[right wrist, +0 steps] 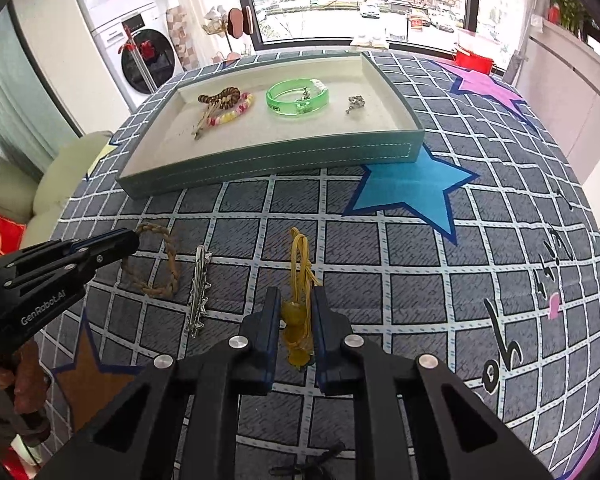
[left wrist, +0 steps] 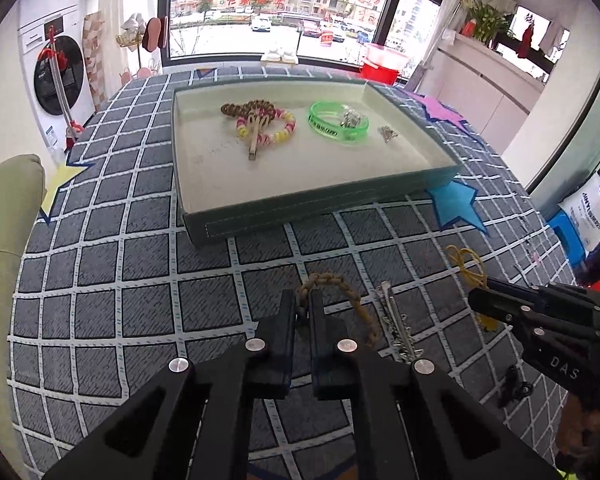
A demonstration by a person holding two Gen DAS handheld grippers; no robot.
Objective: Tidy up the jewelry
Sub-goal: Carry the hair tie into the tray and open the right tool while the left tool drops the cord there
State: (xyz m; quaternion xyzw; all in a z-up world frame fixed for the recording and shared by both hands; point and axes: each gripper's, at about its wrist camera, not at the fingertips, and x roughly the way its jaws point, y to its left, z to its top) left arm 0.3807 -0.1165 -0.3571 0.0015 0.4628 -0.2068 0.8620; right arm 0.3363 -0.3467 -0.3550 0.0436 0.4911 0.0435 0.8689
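Observation:
A green-walled tray (left wrist: 324, 208) (right wrist: 260, 160) holds a brown bead bracelet (left wrist: 244, 108), a pink and yellow bead bracelet (left wrist: 280, 132), a green bangle (left wrist: 338, 122) (right wrist: 296, 98) and a small silver piece (left wrist: 388, 134). On the cloth lie a braided tan bracelet (left wrist: 352, 298) (right wrist: 156, 264), a silver chain pin (left wrist: 398, 324) (right wrist: 198, 292) and a yellow cord charm (right wrist: 298, 300) (left wrist: 466, 262). My left gripper (left wrist: 302, 302) (right wrist: 130, 238) is shut on one end of the braided bracelet. My right gripper (right wrist: 296, 300) (left wrist: 474, 300) stands around the yellow charm, jaws a little apart.
The table carries a grey checked cloth with a blue star (right wrist: 412, 188), a pink star (right wrist: 488, 84) and a brown star (right wrist: 88, 376). A small black item (left wrist: 512, 386) lies at the near right. A cushion (left wrist: 8, 208) sits at the left edge.

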